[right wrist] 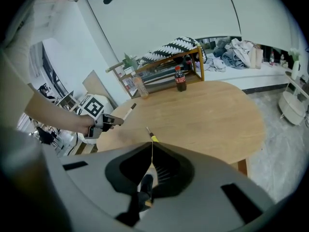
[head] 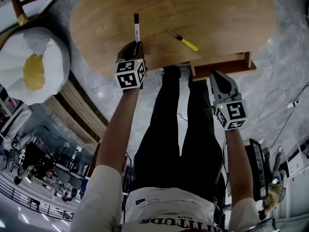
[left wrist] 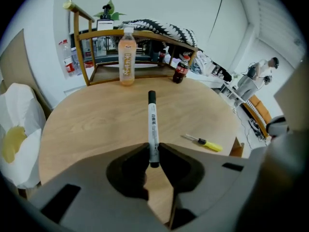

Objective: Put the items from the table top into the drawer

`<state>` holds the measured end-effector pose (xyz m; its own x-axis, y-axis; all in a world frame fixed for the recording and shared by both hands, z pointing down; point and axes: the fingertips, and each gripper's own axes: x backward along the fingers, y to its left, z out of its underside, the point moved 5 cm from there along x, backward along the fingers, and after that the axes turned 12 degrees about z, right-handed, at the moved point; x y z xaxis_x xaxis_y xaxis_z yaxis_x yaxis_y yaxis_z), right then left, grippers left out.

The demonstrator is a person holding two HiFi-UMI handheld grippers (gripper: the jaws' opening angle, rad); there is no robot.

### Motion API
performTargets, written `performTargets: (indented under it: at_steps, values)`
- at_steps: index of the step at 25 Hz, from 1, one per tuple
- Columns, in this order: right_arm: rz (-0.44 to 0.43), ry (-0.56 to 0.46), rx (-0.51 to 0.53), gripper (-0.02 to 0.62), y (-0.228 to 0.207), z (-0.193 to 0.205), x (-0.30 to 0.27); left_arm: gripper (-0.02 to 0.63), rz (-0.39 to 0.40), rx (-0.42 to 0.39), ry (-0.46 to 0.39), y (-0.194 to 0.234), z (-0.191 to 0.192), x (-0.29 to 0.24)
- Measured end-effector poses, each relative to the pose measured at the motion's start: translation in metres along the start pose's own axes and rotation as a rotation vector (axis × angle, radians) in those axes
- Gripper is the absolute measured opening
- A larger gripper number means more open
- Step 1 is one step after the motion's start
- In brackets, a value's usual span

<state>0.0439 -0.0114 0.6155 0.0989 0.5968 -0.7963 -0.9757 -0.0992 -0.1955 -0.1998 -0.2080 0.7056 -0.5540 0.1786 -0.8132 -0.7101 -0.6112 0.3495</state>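
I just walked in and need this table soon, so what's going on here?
A person is clearing the wooden table into its drawer, with a claw in each hand. The left claw is shut on one end of a white marker pen. The right claw is shut and empty, near the open drawer. A yellow-handled screwdriver lies on the tabletop.

Head view looks steeply down from above the person onto the oval light wooden table top [head: 217,13]. Left gripper view sits low and close at the near edge, facing across to a wooden shelf rack [left wrist: 140,37]. Right gripper view sits further back, off the edge, also facing the rack. All three share the table top, yellow-handled screwdriver [head: 186,41] and white black-capped marker pen [head: 136,25].
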Motion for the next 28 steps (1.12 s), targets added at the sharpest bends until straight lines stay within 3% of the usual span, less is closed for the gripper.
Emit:
performTargets:
  at_steps: [7, 17, 28]
  values:
    - [0.017, -0.006, -0.03, 0.02, -0.023, 0.017, 0.02, 0.081, 0.07, -0.102, 0.024, -0.058, 0.001, -0.014]
    - [0.038, -0.01, -0.073, 0.02, -0.07, 0.044, 0.042, 0.081, 0.118, -0.146, 0.043, -0.121, 0.005, -0.039]
    - [0.047, -0.014, -0.12, 0.02, -0.098, 0.067, 0.056, 0.081, 0.232, -0.248, 0.104, -0.199, 0.027, -0.064]
